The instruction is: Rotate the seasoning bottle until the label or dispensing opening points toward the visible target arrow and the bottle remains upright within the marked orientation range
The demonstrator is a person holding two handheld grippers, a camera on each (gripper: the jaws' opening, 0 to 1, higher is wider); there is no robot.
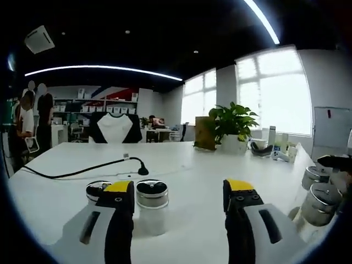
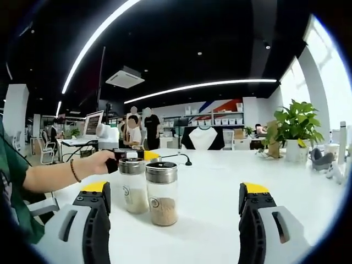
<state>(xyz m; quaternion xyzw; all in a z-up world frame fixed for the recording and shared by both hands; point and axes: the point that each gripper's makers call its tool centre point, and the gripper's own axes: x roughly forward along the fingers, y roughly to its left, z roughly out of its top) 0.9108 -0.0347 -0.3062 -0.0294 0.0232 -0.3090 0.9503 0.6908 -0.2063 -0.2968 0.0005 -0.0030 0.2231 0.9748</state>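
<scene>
My left gripper (image 1: 179, 201) is open low over the white table (image 1: 187, 165). A clear seasoning bottle with a silver lid (image 1: 152, 206) stands upright between its jaws, close to the left jaw. A second bottle (image 1: 97, 190) is partly hidden behind that jaw. Two more silver-lidded bottles (image 1: 319, 190) stand at the right edge. My right gripper (image 2: 176, 201) is open, and nothing touches its jaws. Ahead of it stand two upright bottles: one with brown seasoning (image 2: 161, 193) and one with pale contents (image 2: 133, 187). Behind them a person's hand (image 2: 102, 162) holds a black and yellow gripper.
A black cable (image 1: 82, 169) runs across the table to a small black base. A potted plant (image 1: 234, 124) (image 2: 297, 126) and small items stand at the table's far end. People stand by shelves and desks in the background (image 2: 137, 132).
</scene>
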